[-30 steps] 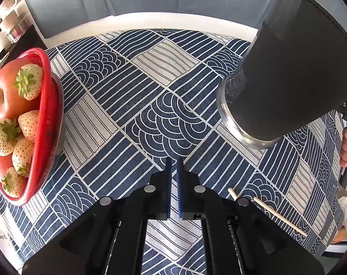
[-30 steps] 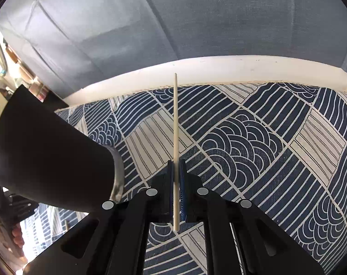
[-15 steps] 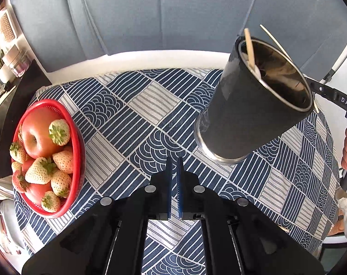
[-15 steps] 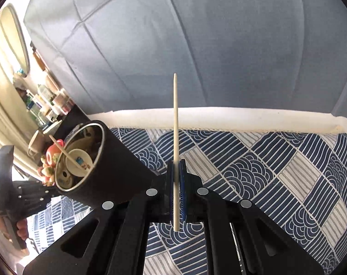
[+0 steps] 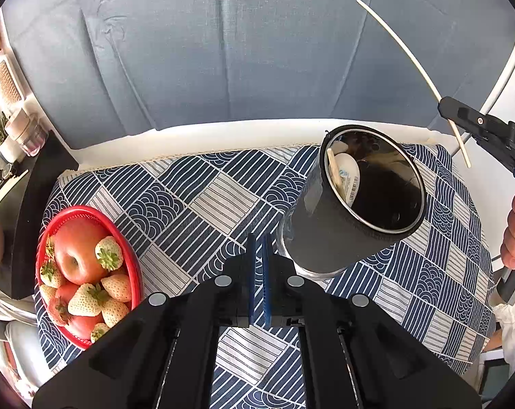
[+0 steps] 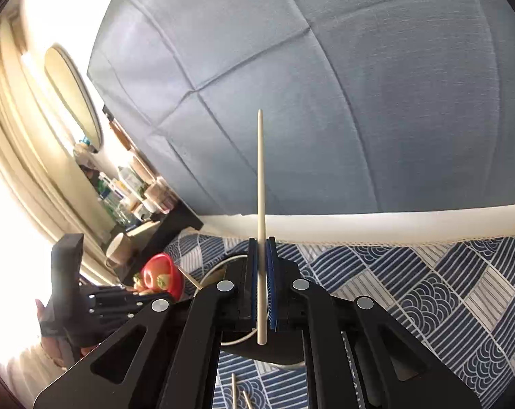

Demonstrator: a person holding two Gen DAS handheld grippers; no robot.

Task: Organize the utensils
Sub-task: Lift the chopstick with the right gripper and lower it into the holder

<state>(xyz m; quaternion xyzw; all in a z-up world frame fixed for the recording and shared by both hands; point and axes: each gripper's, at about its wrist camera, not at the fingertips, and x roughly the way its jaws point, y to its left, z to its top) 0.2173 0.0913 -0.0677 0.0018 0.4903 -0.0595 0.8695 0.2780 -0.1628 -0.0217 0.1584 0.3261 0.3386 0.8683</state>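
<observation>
- Left wrist view: the left gripper [image 5: 257, 245] is seen with jaws pressed together on nothing, just beside the black holder [image 5: 356, 211]; a spoon [image 5: 347, 177] is already stored inside.
- Right wrist view: a chopstick [image 6: 261, 225] is pinched by the right gripper [image 6: 262, 252] above the holder, not yet dropped in; more utensils [image 6: 240, 393] are left on the surface [image 6: 427, 289].

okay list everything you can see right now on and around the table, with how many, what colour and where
Tablecloth: one, navy and white pattern, covers the table.
Utensil holder: one, dark cylinder, right of centre, holding a pale spoon and a chopstick.
Chopstick: one, cream, held in the air by the right gripper.
Loose sticks: two ends, pale, on the cloth under the right gripper.
Fruit basket: one, red, left side of the table, with apples and pale strawberries.
Sofa back: one, grey-blue, behind the table.
Jars and bottles: several, mixed colours, dark side shelf.
Left gripper: black with blue pads, shut, empty.
Right gripper: black with blue pads, shut on the chopstick.
</observation>
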